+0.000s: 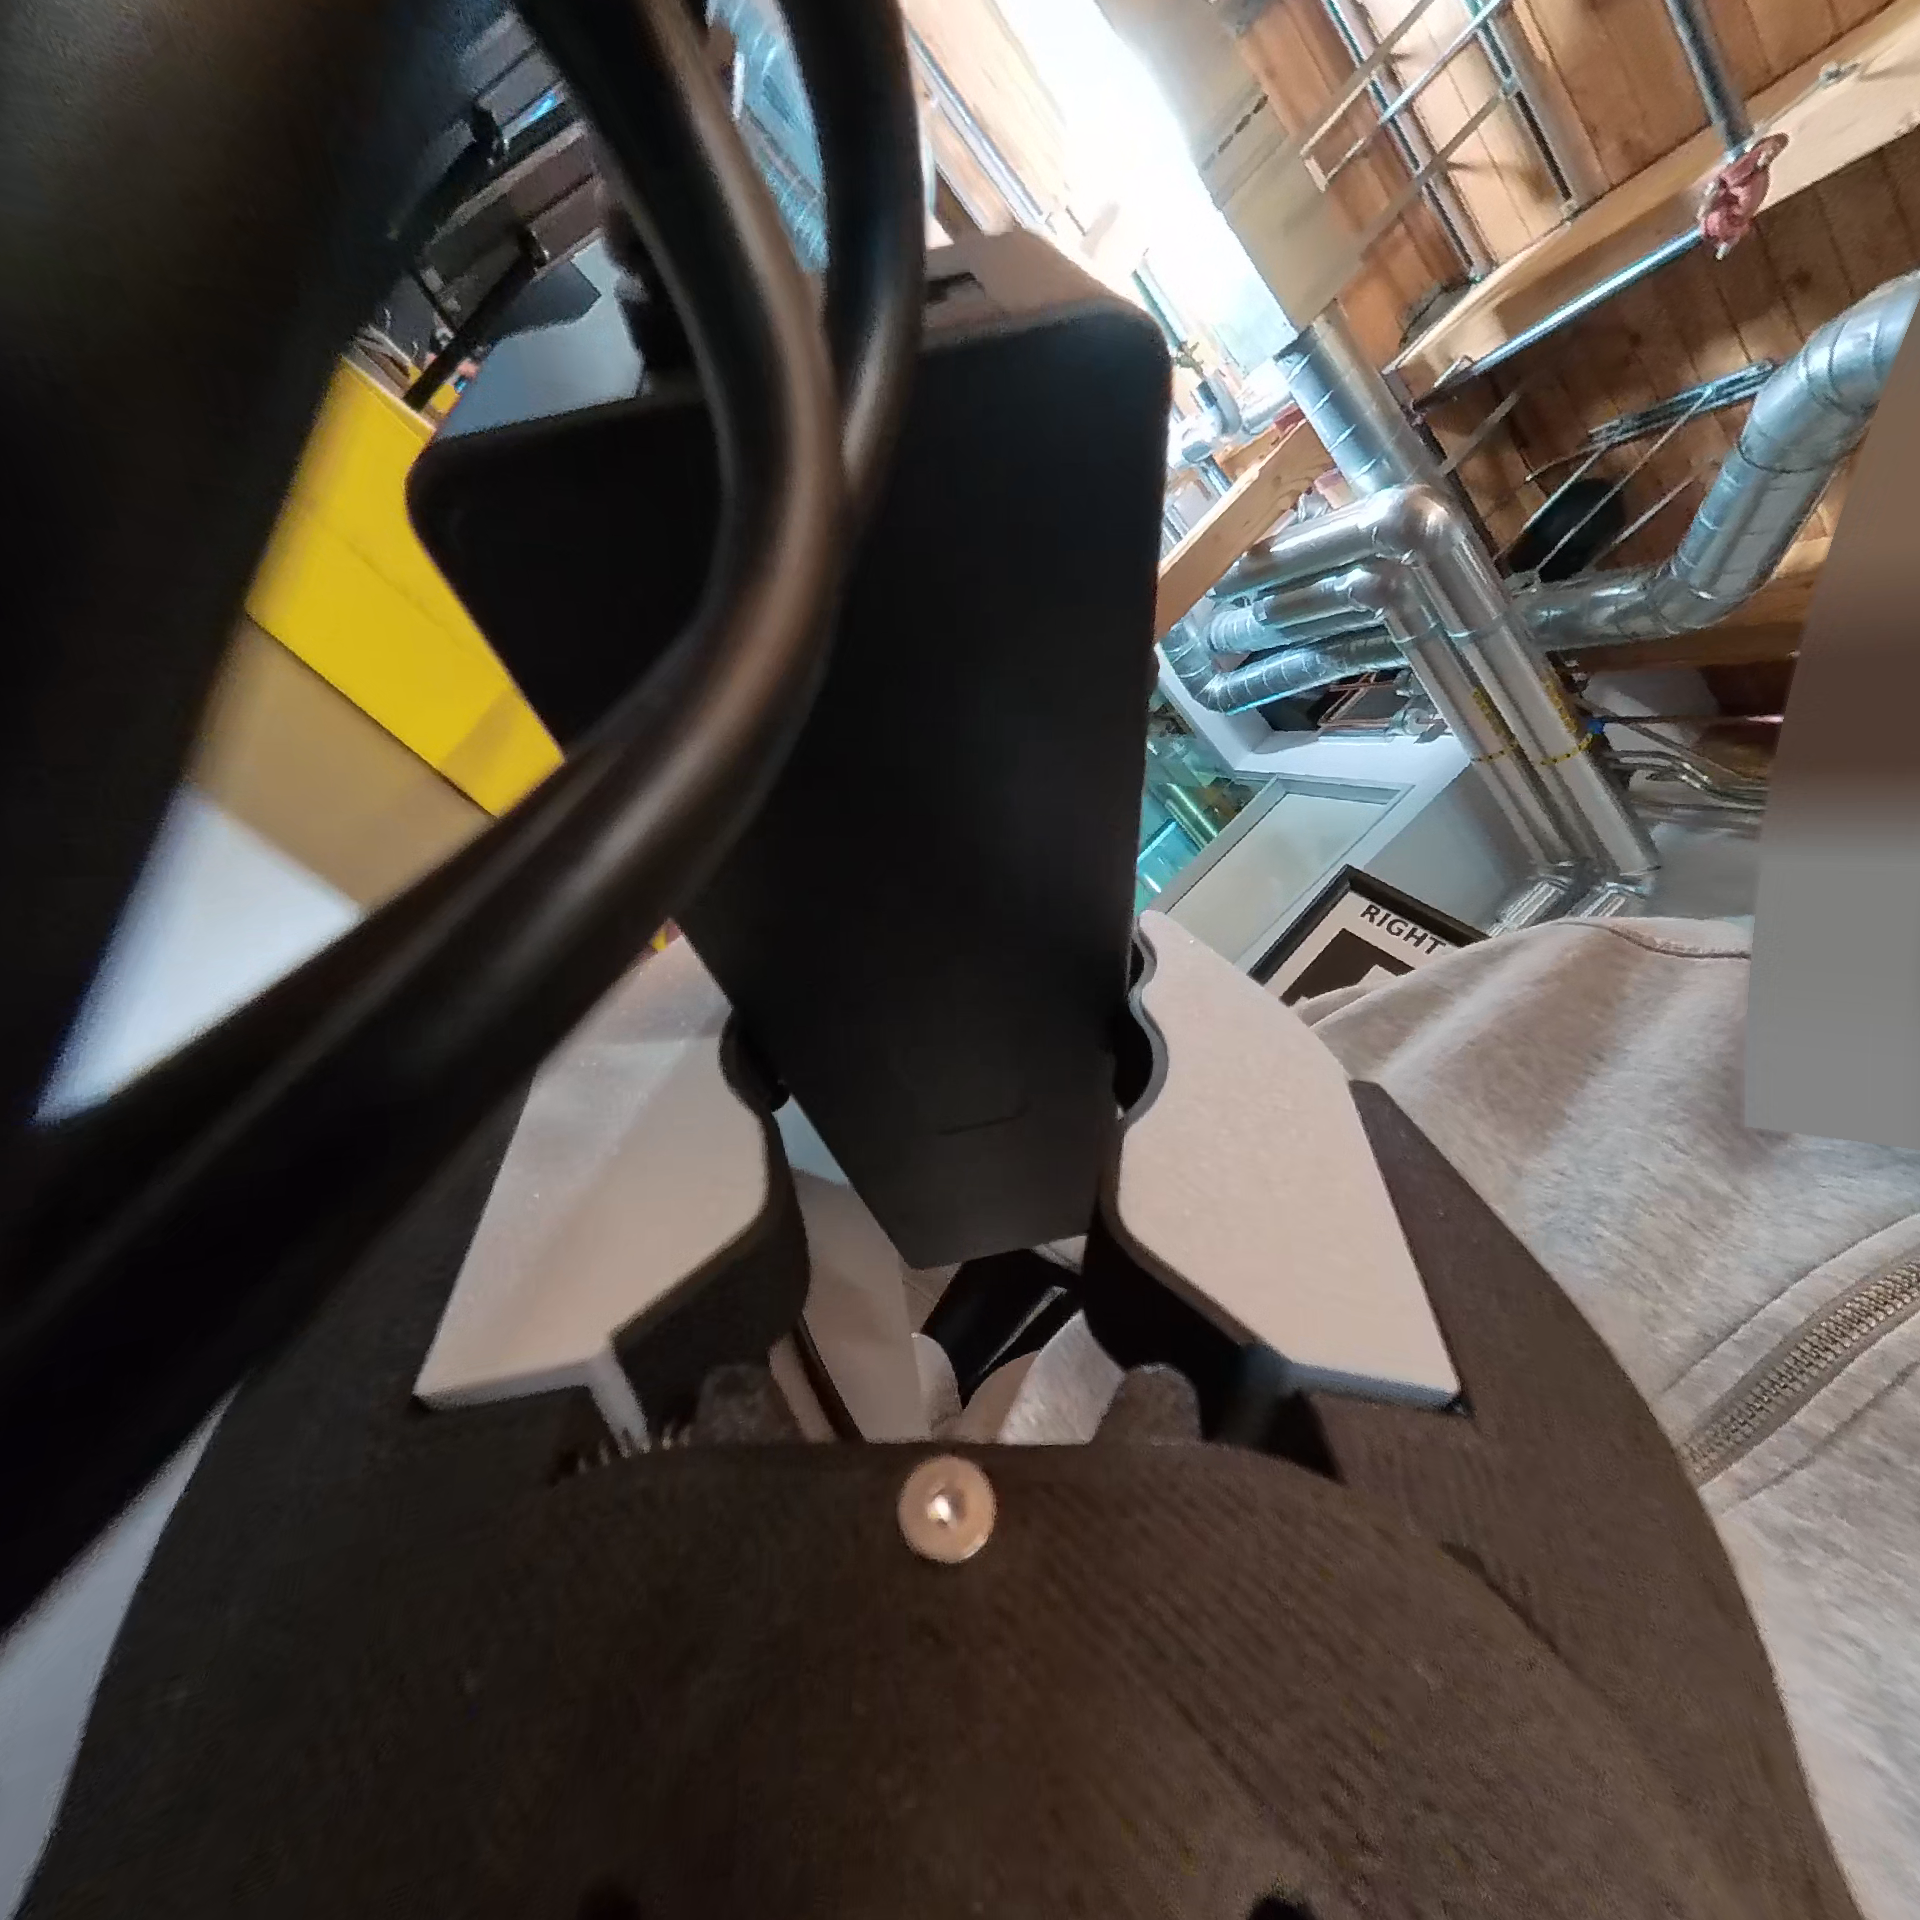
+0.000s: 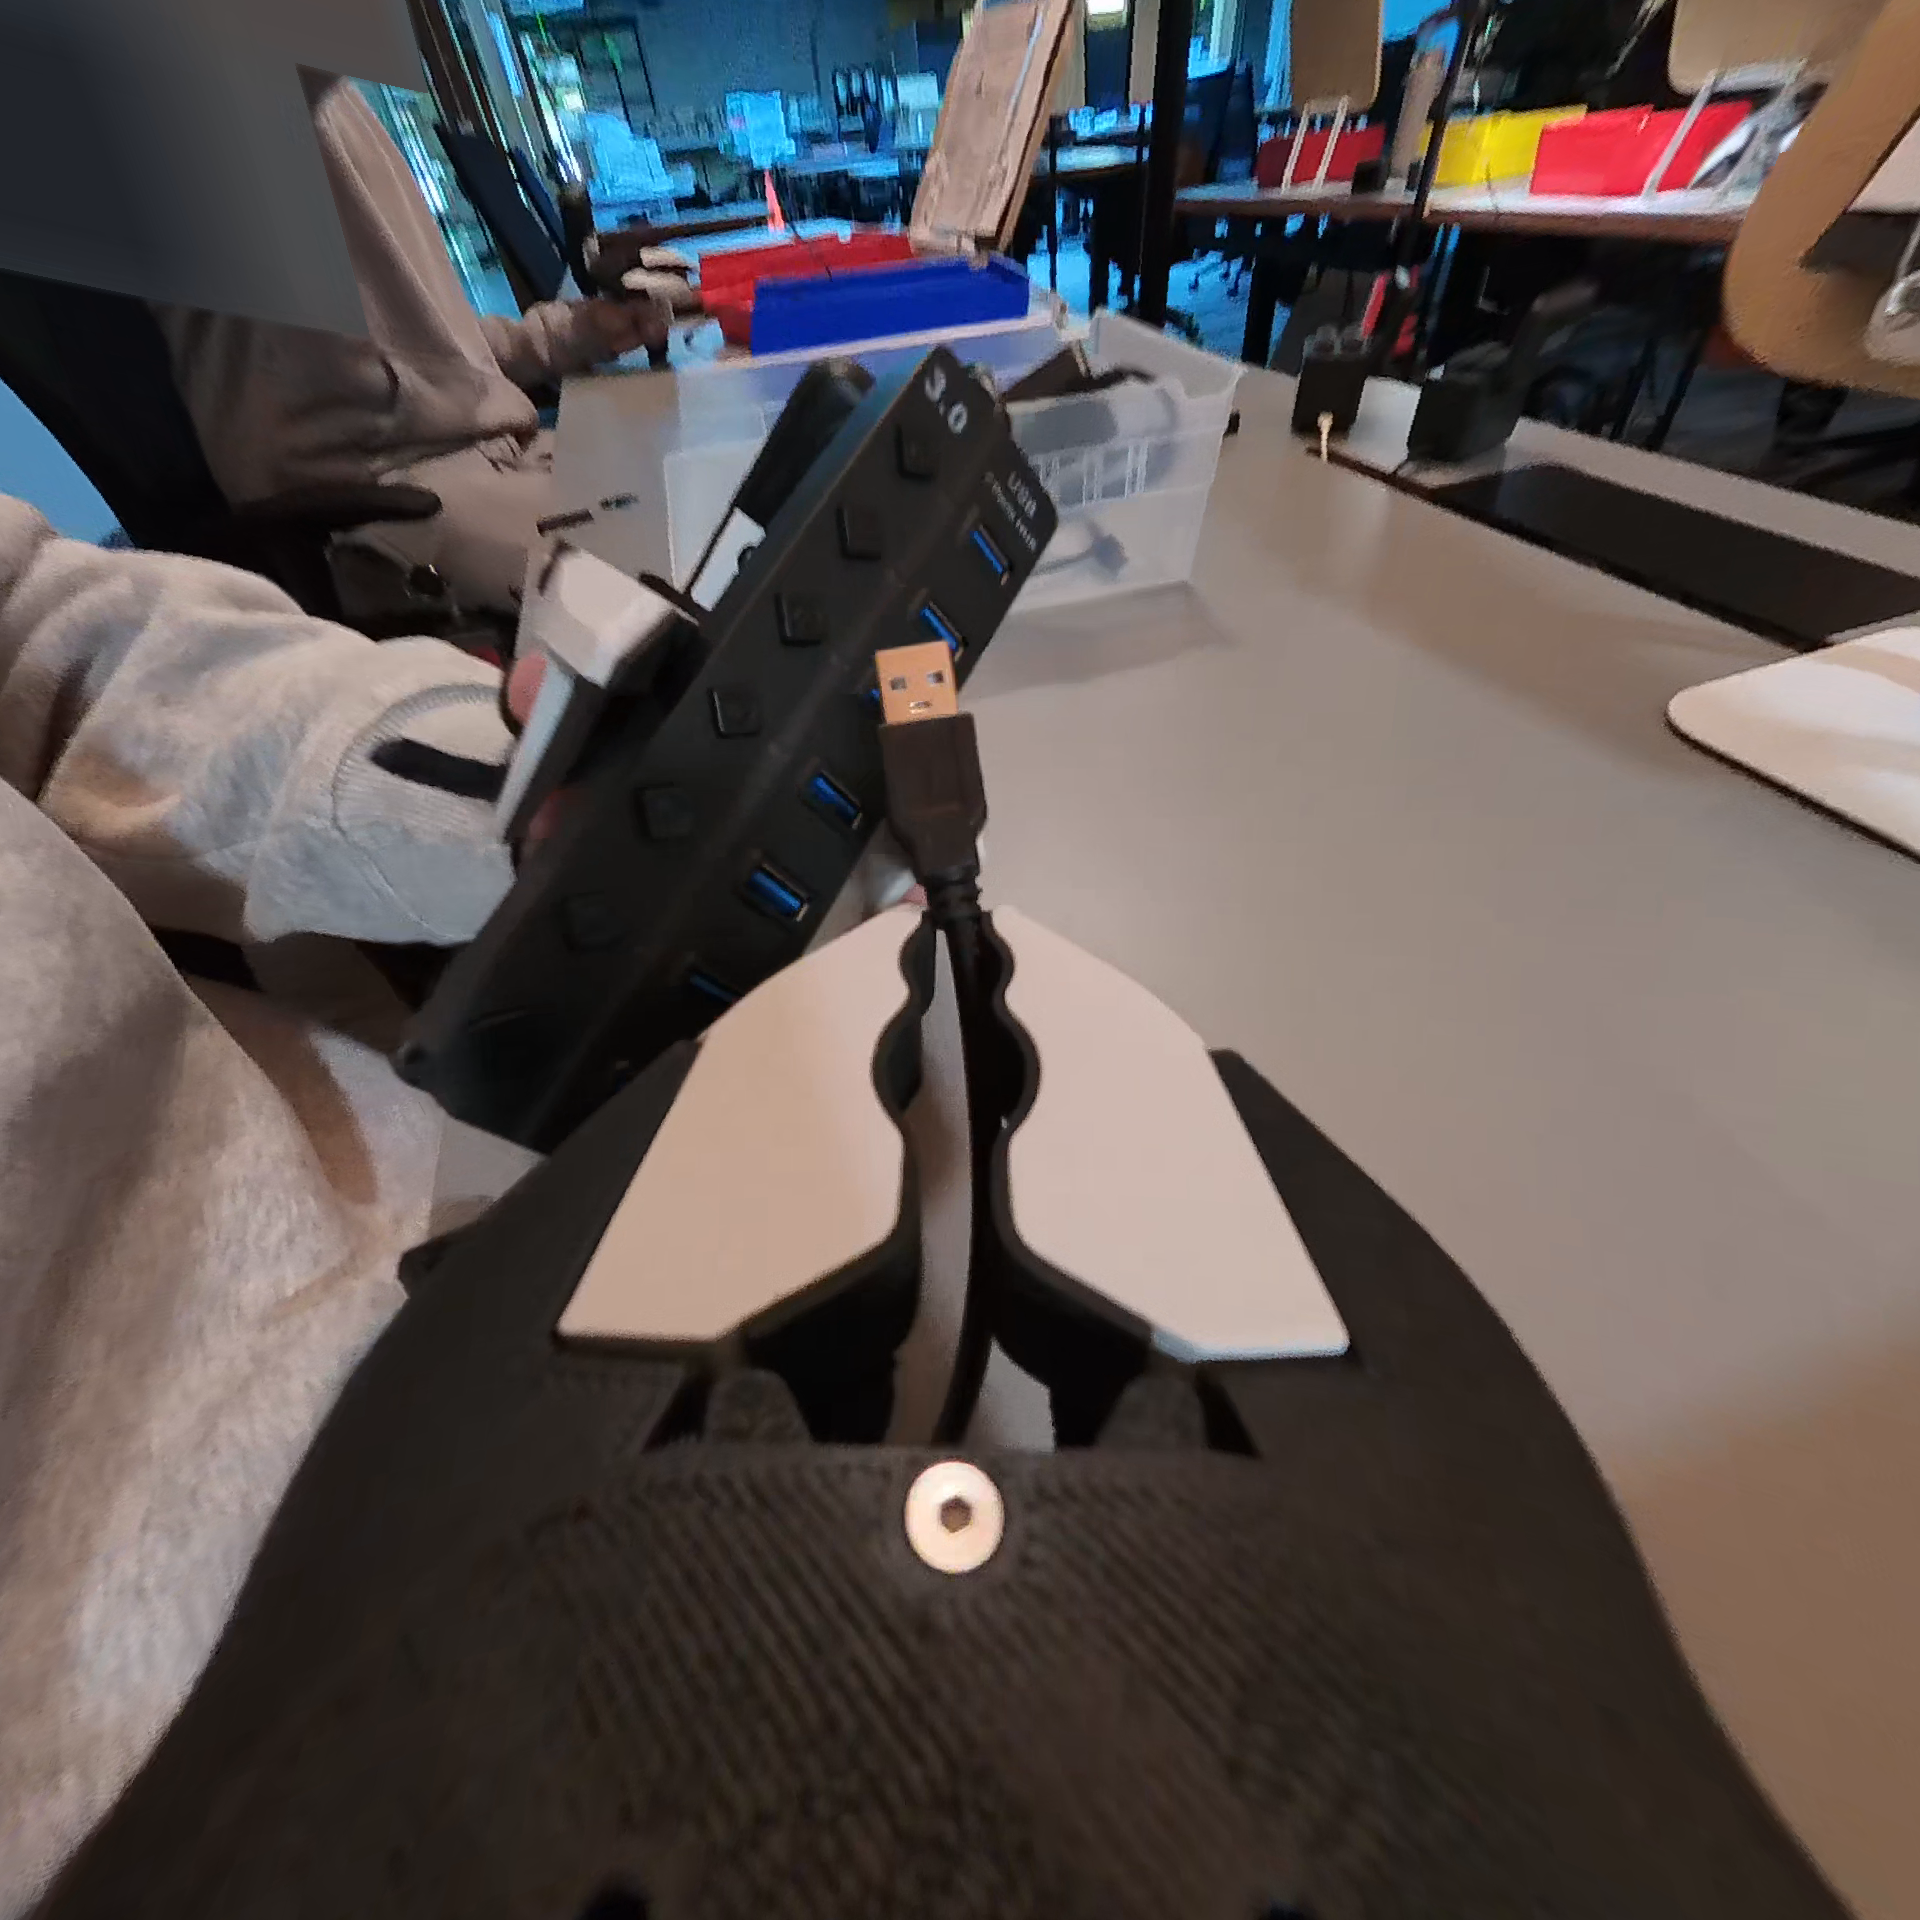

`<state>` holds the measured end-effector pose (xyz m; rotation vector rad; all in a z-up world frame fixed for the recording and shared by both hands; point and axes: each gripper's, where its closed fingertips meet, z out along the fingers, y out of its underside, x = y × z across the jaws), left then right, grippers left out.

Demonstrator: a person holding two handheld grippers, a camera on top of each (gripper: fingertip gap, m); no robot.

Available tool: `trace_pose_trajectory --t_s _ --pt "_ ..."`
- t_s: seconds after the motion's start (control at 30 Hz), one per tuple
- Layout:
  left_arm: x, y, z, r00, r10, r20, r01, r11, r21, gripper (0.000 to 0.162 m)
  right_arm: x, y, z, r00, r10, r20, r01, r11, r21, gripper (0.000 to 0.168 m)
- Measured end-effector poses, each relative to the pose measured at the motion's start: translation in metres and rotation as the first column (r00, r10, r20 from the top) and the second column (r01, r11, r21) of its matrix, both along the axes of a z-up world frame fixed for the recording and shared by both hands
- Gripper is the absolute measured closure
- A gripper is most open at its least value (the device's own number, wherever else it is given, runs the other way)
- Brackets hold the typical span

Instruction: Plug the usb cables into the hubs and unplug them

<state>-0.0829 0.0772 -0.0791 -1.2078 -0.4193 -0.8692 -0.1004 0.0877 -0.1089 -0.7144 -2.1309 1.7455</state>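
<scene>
My left gripper (image 1: 935, 1039) is shut on a long black USB hub (image 1: 935, 727), held up off the table and tilted; I see its plain back. Black cables (image 1: 727, 644) loop across the left. In the right wrist view the same hub (image 2: 748, 769) shows its row of blue ports and black switches, with the left gripper's white finger (image 2: 582, 665) on its far side. My right gripper (image 2: 961, 945) is shut on a black USB cable (image 2: 961, 1143). Its plug (image 2: 920, 727) points up with the metal tip just in front of the hub's ports, not inserted.
A grey table (image 2: 1403, 935) spreads to the right. A clear plastic bin (image 2: 1132, 457) with cables stands behind the hub. A white pad (image 2: 1829, 717) lies at the right edge. A person's grey sleeve (image 2: 208, 748) fills the left. Red and blue bins (image 2: 883, 281) stand far back.
</scene>
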Motion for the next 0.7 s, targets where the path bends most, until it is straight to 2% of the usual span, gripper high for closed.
trace_pose_trajectory --t_s 0.13,0.33,0.7 --pt "0.007 -0.003 0.005 0.997 -0.017 -0.07 0.019 1.0 0.023 0.098 0.003 0.005 0.013 1.0 0.002 -0.024 -0.003 0.998 -0.068 0.162" --pt "0.022 -0.008 0.013 0.982 -0.052 -0.18 0.065 0.996 0.067 0.098 0.008 0.008 0.021 0.998 -0.002 -0.065 -0.004 0.996 -0.086 0.162" --pt "0.031 -0.011 0.017 0.975 -0.098 -0.2 0.118 0.989 0.093 0.098 0.01 0.013 0.026 0.996 -0.016 -0.091 0.007 0.995 -0.098 0.162"
